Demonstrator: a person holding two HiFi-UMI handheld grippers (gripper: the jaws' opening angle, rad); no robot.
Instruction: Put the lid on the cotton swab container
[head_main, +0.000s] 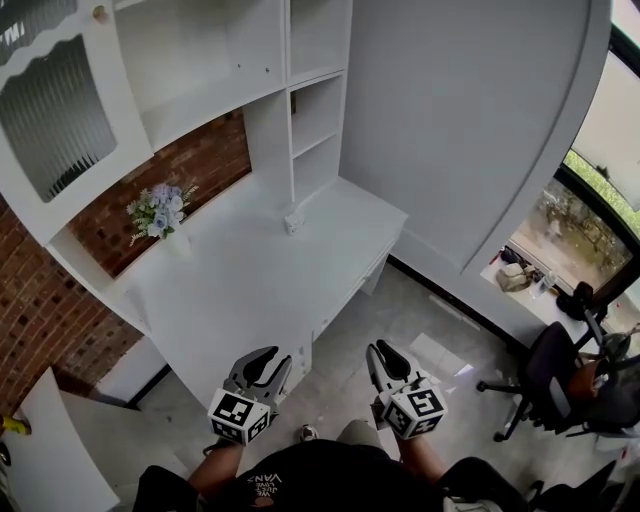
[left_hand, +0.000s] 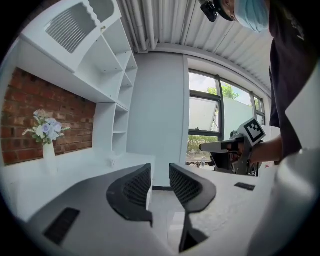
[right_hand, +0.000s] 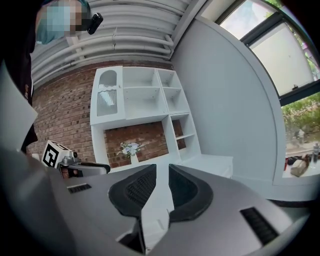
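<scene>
Left gripper (left_hand: 160, 167) and right gripper (right_hand: 162, 170) are being held slightly parted, empty; a small white object (head_main: 291, 222), possibly the container, is being seen well ahead on the desk (head_main: 250, 285).

The scene is viewed from head height, steeply downward, well above the tabletop (head_main: 250, 270), with the left hand-held gripper (head_main: 268, 360) and right hand-held gripper (head_main: 388, 352) caught at the lower edge. Each gripper view is aimed nearly level along its own jaws, from well back off the tabletop. The vase of flowers (head_main: 163, 212) and shelf unit (head_main: 310, 120) are shared by all three views.
</scene>
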